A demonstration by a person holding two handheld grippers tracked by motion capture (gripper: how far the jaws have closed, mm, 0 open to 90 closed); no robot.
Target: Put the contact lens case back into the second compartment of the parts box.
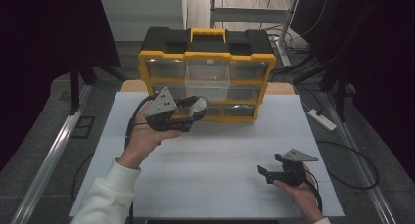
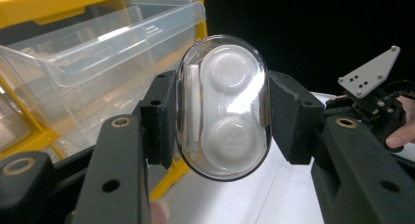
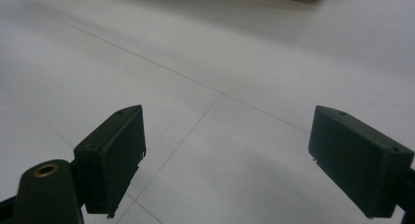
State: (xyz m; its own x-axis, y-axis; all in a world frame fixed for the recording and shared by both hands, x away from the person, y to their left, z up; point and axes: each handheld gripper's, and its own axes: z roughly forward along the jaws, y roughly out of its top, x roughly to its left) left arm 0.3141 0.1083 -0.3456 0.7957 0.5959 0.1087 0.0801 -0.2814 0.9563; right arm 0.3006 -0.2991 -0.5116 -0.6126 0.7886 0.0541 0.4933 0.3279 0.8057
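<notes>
A clear oval case (image 2: pixel 223 106) with a white two-cup contact lens holder inside sits between the jaws of my left gripper (image 2: pixel 222 119), which is shut on it. In the high view the left gripper (image 1: pixel 193 109) holds the case (image 1: pixel 198 105) up in front of the yellow and black drawer organizer (image 1: pixel 205 48). One clear drawer (image 1: pixel 207 79) in the middle column is pulled out; the same drawer (image 2: pixel 98 43) lies just beyond the case in the left gripper view. My right gripper (image 1: pixel 268 172) hovers low over the white table (image 1: pixel 220 150) at the front right, jaws wide apart with nothing between them (image 3: pixel 230 160).
The organizer stands at the table's far edge with several closed clear drawers. A power strip (image 1: pixel 322 120) and cables lie on the floor at the right. Dark curtains flank both sides. A metal rail (image 1: pixel 49 155) runs along the floor at the left.
</notes>
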